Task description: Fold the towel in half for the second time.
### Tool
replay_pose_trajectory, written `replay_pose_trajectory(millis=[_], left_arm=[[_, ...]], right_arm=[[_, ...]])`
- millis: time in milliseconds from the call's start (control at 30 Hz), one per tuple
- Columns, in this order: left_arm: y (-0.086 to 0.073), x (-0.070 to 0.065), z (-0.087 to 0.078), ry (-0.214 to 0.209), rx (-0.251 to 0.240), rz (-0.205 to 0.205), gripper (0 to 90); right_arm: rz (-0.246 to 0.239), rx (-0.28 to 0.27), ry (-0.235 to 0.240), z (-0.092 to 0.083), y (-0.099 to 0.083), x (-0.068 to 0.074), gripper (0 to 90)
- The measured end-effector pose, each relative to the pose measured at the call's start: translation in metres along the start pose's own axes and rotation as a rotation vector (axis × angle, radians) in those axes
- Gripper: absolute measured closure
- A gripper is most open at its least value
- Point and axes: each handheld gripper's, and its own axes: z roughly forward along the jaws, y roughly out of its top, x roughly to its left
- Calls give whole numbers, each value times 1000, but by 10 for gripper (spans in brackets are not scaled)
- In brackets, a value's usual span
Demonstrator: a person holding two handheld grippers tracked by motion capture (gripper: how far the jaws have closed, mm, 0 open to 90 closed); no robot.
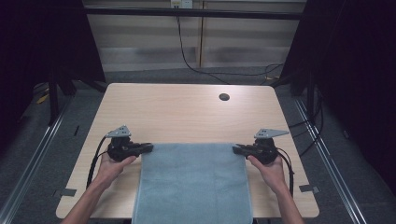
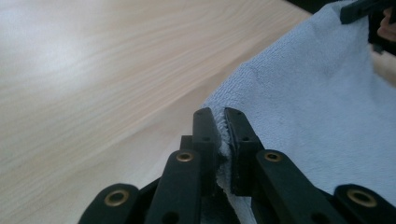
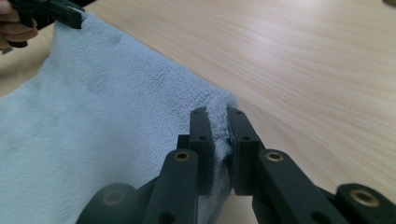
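Two pairs of black fingers are clamped on a grey-blue towel (image 1: 194,182), one at each far corner. The left gripper (image 1: 148,148) pinches the left corner, its fingers (image 2: 205,135) narrow with cloth pressed between them; the right gripper (image 1: 236,149) grips the right corner in the same way, fingers (image 3: 201,135) nearly together. The towel lies flat on the near half of a light wooden counter (image 1: 187,112) and hangs over its near edge. No brand, label or writing can be read.
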Motion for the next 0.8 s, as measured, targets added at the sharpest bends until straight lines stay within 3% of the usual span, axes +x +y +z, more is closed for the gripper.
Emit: replay_pose_trajectory(millis=[133, 233, 333, 367, 533, 800], left_arm=[[7, -6, -10, -16, -52, -4, 840], [22, -15, -18, -14, -92, 26, 840], [32, -14, -20, 3, -90, 47, 840], [42, -10, -20, 26, -94, 55, 840], [63, 3, -16, 65, -93, 46, 841], [77, 26, -4, 101, -91, 10, 841]], right_arm=[[-17, -46, -4, -17, 3, 8, 823], [-26, -100, -20, -30, 13, 9, 824], [-37, -111, -35, -32, 23, 6, 824], [-39, -114, -38, -32, 27, 5, 824], [-43, -136, -55, -27, 48, -4, 824], [-36, -147, -82, -13, 71, -20, 826]])
